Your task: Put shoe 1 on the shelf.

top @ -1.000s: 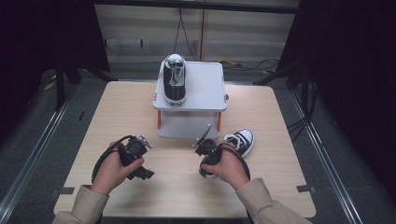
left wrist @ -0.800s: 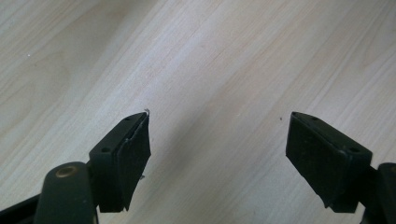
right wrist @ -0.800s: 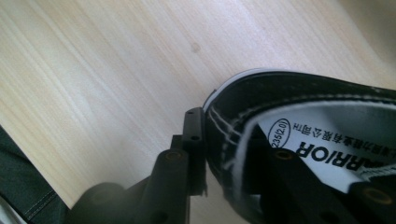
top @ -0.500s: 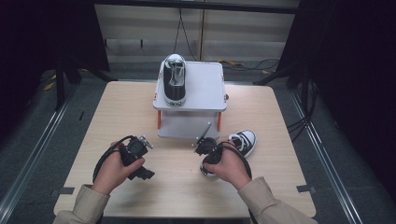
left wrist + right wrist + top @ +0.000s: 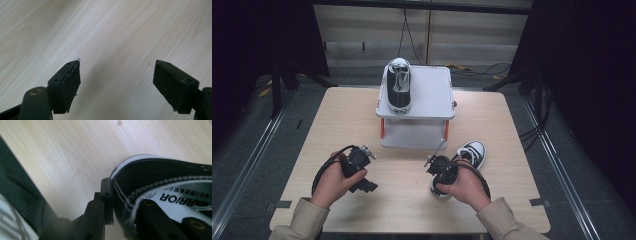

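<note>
Desk [image 5: 337, 115]: pale wood, rectangular, seen from above in the high view.

Stand [image 5: 432, 92]: small grey two-level platform with red-orange legs, at the far middle of the desk.

Shoe on stand [image 5: 399, 86]: black canvas sneaker with white sole and toe cap, lying along the left part of the stand's top, toe pointing away from the person.

Shoe on desk [image 5: 469, 155]: matching black and white sneaker, right of the stand's front, toe pointing away and slightly right. Its heel end is at the right hand.

Right gripper [image 5: 120, 202]: held in the right hand [image 5: 464, 186] at the near right of the desk. In the right gripper view its fingers [image 5: 106, 195] are closed on the shoe's heel collar, one finger on the outside of the black canvas wall, the other inside the opening over the printed white insole [image 5: 185, 200].

Left gripper [image 5: 116, 80]: held in the left hand [image 5: 334, 182] at the near left of the desk, well apart from both shoes. In the left gripper view its fingers stand wide apart with bare wood between them, holding nothing.
</note>
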{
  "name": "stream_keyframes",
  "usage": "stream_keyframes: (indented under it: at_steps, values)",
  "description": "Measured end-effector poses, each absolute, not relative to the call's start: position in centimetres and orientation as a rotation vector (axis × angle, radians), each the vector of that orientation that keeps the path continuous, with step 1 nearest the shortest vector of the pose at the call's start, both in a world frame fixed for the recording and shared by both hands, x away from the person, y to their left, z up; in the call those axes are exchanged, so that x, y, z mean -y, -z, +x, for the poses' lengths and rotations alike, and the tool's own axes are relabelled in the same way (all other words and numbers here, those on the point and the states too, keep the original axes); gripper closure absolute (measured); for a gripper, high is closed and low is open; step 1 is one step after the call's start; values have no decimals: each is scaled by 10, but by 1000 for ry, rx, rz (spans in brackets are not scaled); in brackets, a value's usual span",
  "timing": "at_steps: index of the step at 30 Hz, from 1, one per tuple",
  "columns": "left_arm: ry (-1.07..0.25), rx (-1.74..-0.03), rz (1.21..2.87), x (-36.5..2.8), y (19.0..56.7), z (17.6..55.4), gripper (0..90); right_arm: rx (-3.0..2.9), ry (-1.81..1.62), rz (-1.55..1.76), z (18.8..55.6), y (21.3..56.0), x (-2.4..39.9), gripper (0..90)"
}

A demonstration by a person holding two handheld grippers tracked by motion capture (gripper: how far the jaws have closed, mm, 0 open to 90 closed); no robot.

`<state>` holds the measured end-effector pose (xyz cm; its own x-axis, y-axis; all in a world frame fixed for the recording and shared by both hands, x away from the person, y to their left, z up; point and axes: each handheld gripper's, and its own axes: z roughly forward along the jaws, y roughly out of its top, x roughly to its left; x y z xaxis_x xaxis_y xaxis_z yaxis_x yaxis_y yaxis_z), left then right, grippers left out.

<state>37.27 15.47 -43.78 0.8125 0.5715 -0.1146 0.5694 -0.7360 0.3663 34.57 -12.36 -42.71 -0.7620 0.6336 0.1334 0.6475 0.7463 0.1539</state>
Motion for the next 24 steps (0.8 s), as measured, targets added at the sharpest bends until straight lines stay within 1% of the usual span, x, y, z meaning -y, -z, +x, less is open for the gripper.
stream_keyframes:
  at_steps: [3,4,5,6,8,11,15,18,21,24]
  values:
    - [-7,-850,2614,-154,436,372,217,2860,314,-1093,345,432,122,794]
    - [-7,-853,2610,-154,436,372,217,2850,308,-1119,345,435,120,772]
    - [-13,-852,2610,-153,435,372,218,2850,322,-1172,344,441,119,712]
    - [-11,-845,2612,-152,436,372,217,2836,334,-1184,345,441,119,716]
    - [-15,-845,2622,-152,437,372,218,2836,337,-1212,344,441,119,767]
    - [-9,-849,2625,-152,439,372,217,2851,312,-1219,341,439,117,788]
    - [-11,-851,2622,-152,438,372,217,2916,281,-1188,335,427,116,790]
    - [-12,-848,2619,-152,438,372,217,2901,322,-1180,336,420,121,794]
    - [-17,-846,2618,-152,436,373,217,2947,256,-1126,338,412,125,803]
    - [-18,-846,2619,-152,436,373,217,2951,269,-1112,340,405,128,800]
